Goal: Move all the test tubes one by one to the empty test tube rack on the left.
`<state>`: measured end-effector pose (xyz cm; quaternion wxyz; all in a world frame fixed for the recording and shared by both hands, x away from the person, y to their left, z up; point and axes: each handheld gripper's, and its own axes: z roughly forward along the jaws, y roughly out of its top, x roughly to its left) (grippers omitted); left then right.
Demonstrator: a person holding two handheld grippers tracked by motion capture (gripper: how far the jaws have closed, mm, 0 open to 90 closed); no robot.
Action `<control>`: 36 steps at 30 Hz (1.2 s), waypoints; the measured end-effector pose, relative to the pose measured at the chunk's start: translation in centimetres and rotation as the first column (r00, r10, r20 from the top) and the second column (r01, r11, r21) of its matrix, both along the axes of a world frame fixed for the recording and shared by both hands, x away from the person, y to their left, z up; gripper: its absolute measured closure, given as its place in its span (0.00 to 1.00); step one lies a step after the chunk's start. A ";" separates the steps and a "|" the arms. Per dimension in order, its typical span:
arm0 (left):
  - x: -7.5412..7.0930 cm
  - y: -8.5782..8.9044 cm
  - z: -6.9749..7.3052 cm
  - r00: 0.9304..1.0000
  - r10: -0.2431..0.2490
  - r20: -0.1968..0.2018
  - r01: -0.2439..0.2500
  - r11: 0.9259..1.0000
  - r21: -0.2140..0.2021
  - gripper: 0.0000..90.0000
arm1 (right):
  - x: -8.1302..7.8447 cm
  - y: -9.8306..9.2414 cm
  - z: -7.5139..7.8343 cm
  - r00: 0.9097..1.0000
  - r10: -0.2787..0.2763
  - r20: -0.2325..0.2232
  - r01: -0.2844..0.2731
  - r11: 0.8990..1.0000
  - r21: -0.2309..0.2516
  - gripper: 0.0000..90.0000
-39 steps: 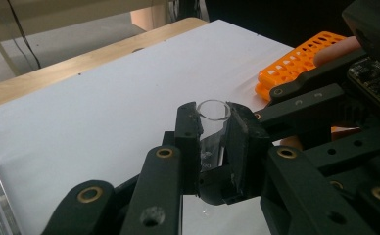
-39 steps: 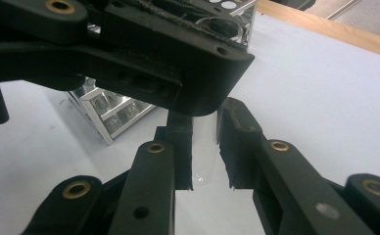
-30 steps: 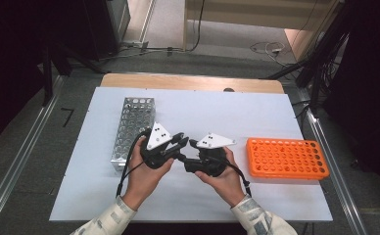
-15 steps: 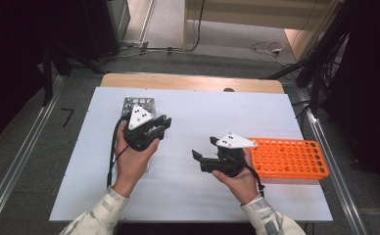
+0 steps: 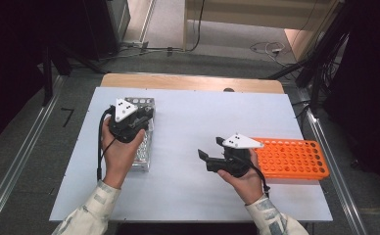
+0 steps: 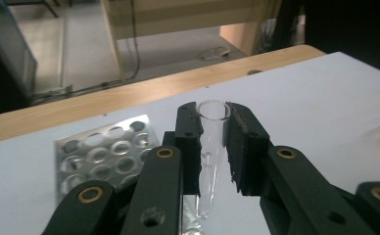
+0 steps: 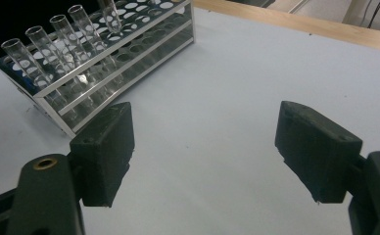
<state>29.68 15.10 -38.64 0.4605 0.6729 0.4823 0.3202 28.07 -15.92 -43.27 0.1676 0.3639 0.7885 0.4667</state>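
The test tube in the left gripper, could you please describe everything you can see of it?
The test tube is clear, glass-like and seemingly empty, with an open round rim on top, faint printed marks on its side and a rounded bottom. It stands nearly upright, clamped between the pads of the left gripper, above the metal rack.

2 racks: 1 metal rack (image 5: 144, 147), 1 orange rack (image 5: 291, 159). Glass tubes: 4 upright in the metal rack (image 7: 56, 49), plus 1 tube (image 6: 211, 147) between the left gripper's pads, 5 total. 2 grippers.

White table (image 5: 188, 127): metal rack (image 5: 144, 147), orange rack (image 5: 291, 159).
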 end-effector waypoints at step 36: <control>0.6 0.4 -3.0 0.988 0.035 -0.148 -0.028 0.999 0.047 0.74 | 0.0 0.0 -0.1 1.000 0.000 -0.004 0.000 1.000 -0.003 0.24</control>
